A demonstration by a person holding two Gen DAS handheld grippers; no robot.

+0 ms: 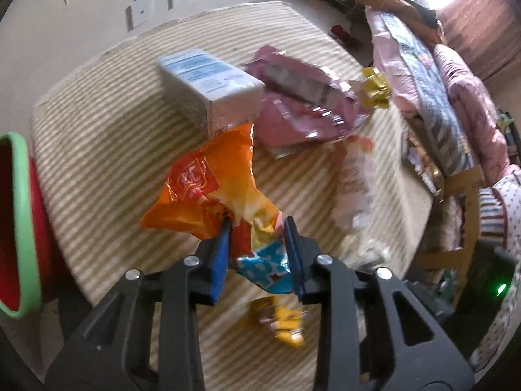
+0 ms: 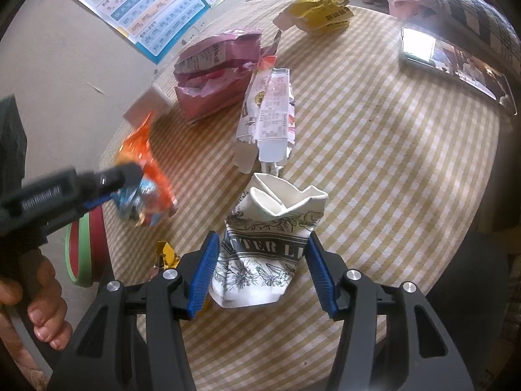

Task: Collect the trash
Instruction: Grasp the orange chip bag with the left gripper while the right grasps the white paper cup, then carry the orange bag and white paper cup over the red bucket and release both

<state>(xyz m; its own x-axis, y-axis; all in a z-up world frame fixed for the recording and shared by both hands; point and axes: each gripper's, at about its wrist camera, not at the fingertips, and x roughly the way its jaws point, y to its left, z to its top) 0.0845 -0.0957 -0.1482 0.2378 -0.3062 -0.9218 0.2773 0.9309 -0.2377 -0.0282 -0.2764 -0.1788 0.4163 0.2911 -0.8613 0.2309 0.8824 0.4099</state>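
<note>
My left gripper (image 1: 257,231) is shut on an orange snack bag (image 1: 211,189) and holds it above the striped table; the bag also shows in the right wrist view (image 2: 149,176). My right gripper (image 2: 260,247) is open, with its jaws on either side of a crushed white paper cup (image 2: 273,238) with black print that lies on the table. A pink bag (image 2: 211,78), a white wrapper (image 2: 270,110), a yellow wrapper (image 2: 319,13) and a small yellow wrapper (image 1: 283,319) lie on the table.
A red bin with a green rim (image 1: 19,224) stands at the table's left edge and also shows in the right wrist view (image 2: 84,254). A white carton (image 1: 211,88) lies near the pink bag. A phone (image 2: 456,62) lies at the far right. Bedding (image 1: 439,97) is beyond the table.
</note>
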